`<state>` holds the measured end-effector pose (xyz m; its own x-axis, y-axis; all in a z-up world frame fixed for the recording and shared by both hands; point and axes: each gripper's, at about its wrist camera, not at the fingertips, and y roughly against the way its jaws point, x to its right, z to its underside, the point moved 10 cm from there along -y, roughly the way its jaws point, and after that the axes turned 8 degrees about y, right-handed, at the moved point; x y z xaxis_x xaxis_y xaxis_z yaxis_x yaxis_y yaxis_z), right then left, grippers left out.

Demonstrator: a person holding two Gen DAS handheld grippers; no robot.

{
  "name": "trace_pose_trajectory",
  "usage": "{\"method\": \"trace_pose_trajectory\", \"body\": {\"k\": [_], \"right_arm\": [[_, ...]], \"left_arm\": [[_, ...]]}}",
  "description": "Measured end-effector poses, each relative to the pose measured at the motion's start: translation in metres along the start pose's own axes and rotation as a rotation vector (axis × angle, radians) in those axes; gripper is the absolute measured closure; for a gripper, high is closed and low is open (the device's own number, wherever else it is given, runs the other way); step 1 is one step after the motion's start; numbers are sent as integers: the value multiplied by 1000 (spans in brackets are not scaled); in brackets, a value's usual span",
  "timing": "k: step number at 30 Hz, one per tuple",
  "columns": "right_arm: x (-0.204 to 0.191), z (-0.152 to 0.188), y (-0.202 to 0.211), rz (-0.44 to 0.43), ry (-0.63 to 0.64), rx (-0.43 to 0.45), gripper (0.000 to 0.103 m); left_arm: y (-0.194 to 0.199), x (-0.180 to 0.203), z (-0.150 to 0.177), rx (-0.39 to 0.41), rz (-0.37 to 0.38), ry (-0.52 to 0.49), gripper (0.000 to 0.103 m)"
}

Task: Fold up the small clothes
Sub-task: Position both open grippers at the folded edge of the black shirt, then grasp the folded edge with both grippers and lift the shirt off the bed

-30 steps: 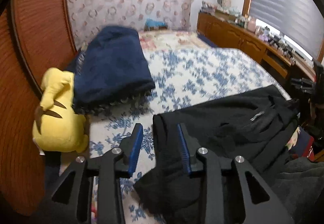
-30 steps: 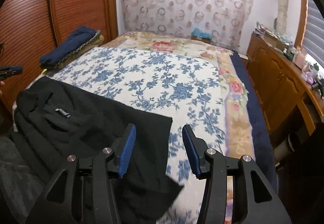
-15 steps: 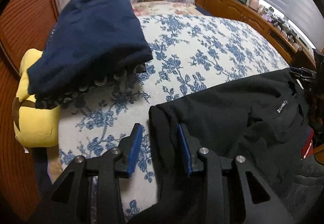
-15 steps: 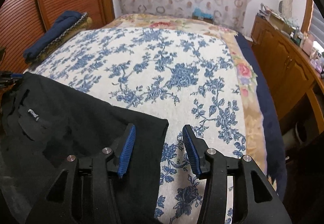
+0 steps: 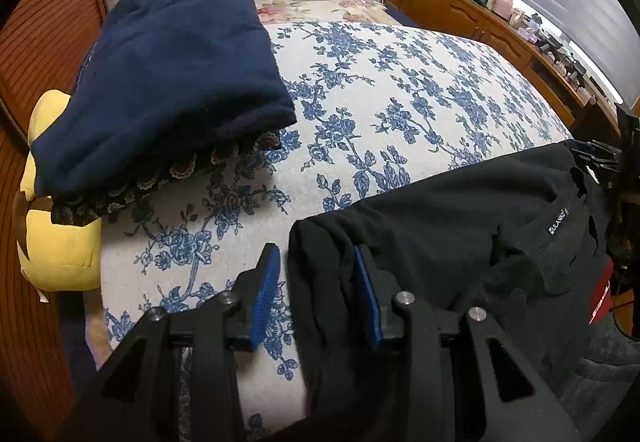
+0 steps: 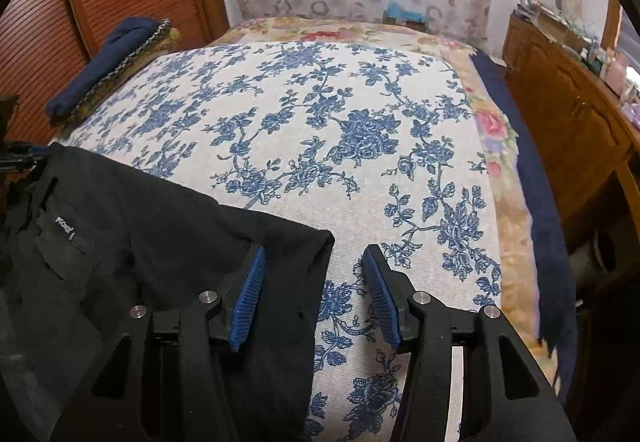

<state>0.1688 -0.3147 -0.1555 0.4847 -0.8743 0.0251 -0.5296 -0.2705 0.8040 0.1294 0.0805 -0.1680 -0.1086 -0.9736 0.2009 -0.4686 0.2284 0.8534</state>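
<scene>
A black garment [image 5: 460, 242] lies across the near edge of a bed with a blue floral cover [image 5: 400, 102]. My left gripper [image 5: 316, 290] is open, its blue pads straddling the garment's left corner without pinching it. In the right wrist view the same black garment [image 6: 160, 242] lies at the lower left. My right gripper [image 6: 316, 290] is open, with the garment's right corner between its pads and the bed cover [image 6: 320, 122] beyond.
A folded navy garment [image 5: 168, 62] lies on a patterned cloth at the bed's left side, also in the right wrist view [image 6: 108, 62]. A yellow plush toy [image 5: 60, 242] sits at the left edge. A wooden dresser [image 6: 580, 122] runs along the right.
Both grippers have moved forward and lower toward the bed. The black garment's corners now sit between the open pads. Neither gripper has closed.
</scene>
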Motion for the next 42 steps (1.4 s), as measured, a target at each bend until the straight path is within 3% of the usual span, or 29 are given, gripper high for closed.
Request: {"method": "trace_pose_trajectory", "body": {"k": [3, 5, 7, 10, 15, 19, 24, 37, 42], "right_arm": [[-7, -2, 0, -49, 16, 3, 63], [-12, -2, 0, -63, 31, 3, 70], [-18, -2, 1, -81, 45, 4, 85], [-22, -2, 4, -84, 16, 9, 96], [-42, -23, 64, -100, -7, 153, 97], [-58, -40, 126, -112, -5, 283, 98], [-76, -63, 194, -108, 20, 412, 98], [-93, -119, 333, -85, 105, 618, 98], [-95, -145, 382, -39, 149, 670, 98]], "left_arm": [[1, 1, 2, 16, 1, -13, 67], [2, 3, 2, 20, 17, -15, 76], [3, 9, 4, 31, 43, -20, 89], [10, 15, 6, 69, 41, -30, 96], [70, 32, 2, 244, 91, 20, 97], [124, 53, 6, 379, 102, -13, 97], [187, 65, -2, 502, 163, 5, 97], [323, 77, -41, 694, 241, -33, 97], [366, 79, -61, 760, 194, -75, 97]]}}
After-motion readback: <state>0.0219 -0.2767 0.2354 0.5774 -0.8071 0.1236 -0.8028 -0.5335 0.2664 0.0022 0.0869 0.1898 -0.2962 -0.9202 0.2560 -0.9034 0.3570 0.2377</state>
